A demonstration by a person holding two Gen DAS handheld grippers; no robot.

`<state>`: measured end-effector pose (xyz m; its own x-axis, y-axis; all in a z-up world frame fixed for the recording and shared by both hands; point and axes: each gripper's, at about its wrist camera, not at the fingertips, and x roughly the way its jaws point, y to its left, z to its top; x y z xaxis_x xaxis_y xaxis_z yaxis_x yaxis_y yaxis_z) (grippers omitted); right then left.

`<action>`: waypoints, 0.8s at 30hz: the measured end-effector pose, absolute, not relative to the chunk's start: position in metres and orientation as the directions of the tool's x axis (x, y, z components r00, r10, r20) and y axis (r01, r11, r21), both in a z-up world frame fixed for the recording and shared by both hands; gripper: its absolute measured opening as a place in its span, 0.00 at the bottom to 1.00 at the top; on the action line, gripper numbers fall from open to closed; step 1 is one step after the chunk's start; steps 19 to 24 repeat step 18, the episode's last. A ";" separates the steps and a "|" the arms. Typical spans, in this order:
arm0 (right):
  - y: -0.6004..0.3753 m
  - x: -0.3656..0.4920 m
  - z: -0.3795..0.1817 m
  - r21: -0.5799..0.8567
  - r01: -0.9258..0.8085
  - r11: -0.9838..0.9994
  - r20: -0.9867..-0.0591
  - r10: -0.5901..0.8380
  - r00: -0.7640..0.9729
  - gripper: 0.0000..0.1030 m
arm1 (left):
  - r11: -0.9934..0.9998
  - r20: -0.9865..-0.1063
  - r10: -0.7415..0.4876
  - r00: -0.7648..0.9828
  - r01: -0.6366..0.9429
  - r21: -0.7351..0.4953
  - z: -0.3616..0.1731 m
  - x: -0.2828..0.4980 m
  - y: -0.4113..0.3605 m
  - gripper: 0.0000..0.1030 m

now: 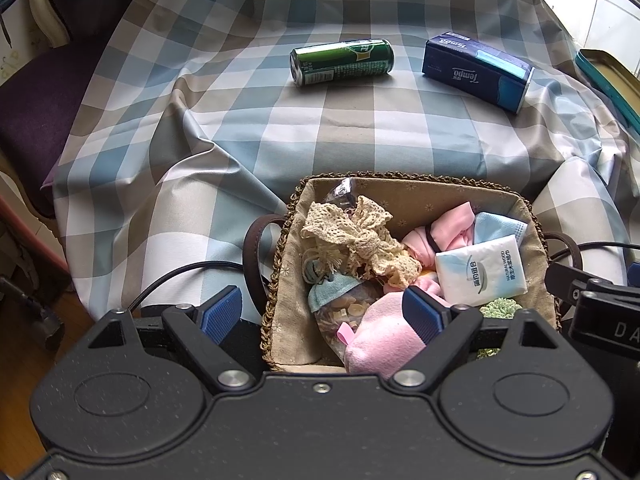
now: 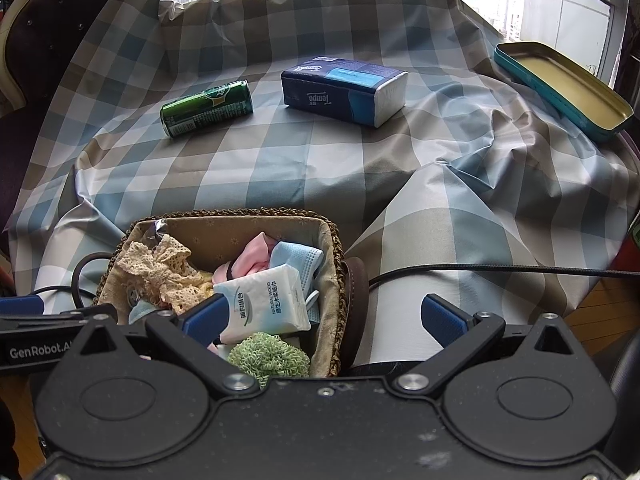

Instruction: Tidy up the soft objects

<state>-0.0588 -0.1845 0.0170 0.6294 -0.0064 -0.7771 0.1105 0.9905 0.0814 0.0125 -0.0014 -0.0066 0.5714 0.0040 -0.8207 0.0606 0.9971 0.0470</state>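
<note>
Where cloth sags, woven basket (image 1: 416,194) holds lace (image 1: 352,236), tissue pack (image 1: 482,274).

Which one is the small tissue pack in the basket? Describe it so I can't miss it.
Start at the woven, fabric-lined basket on the checked tablecloth's near edge. By its right-hand wall lies the small white tissue pack, above a green looped scrubber. It alone is glossy, flat and printed.
</note>
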 end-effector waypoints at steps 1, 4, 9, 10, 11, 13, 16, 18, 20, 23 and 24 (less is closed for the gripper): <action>-0.184 -0.059 0.017 0.081 0.110 0.991 -0.777 -0.006 0.629 1.00 | 0.997 -0.821 0.005 0.571 0.060 0.047 -0.007 0.013 -0.002 0.82; -0.184 -0.059 0.017 0.081 0.111 0.991 -0.777 -0.007 0.630 1.00 | 0.997 -0.821 0.004 0.571 0.060 0.047 -0.007 0.012 -0.002 0.82; -0.185 -0.059 0.016 0.083 0.111 0.990 -0.779 -0.005 0.627 1.00 | 0.997 -0.822 0.004 0.569 0.064 0.049 -0.007 0.012 -0.003 0.82; -0.184 -0.059 0.015 0.083 0.112 0.990 -0.780 -0.005 0.626 1.00 | 0.997 -0.823 0.003 0.569 0.065 0.049 -0.007 0.012 -0.004 0.82; -0.184 -0.059 0.015 0.084 0.112 0.990 -0.780 -0.005 0.625 1.00 | 0.997 -0.823 0.003 0.568 0.066 0.049 -0.007 0.012 -0.004 0.82; -0.185 -0.060 0.015 0.086 0.114 0.990 -0.782 -0.004 0.623 1.00 | 0.997 -0.823 0.003 0.568 0.066 0.049 -0.007 0.012 -0.003 0.82; -0.185 -0.060 0.014 0.089 0.115 0.989 -0.784 -0.002 0.621 1.00 | 0.997 -0.824 0.003 0.566 0.066 0.049 -0.008 0.012 -0.003 0.82; -0.186 -0.060 0.014 0.092 0.115 0.989 -0.786 0.001 0.618 1.00 | 0.997 -0.825 0.002 0.565 0.067 0.048 -0.009 0.011 -0.003 0.82; -0.186 -0.060 0.014 0.092 0.115 0.989 -0.786 0.001 0.618 1.00 | 0.997 -0.825 0.002 0.565 0.067 0.048 -0.009 0.011 -0.003 0.82; -0.186 -0.060 0.014 0.092 0.115 0.989 -0.786 0.001 0.618 1.00 | 0.997 -0.825 0.002 0.565 0.067 0.048 -0.009 0.011 -0.003 0.82; -0.186 -0.060 0.014 0.092 0.115 0.989 -0.786 0.001 0.618 1.00 | 0.997 -0.825 0.002 0.565 0.067 0.048 -0.009 0.011 -0.003 0.82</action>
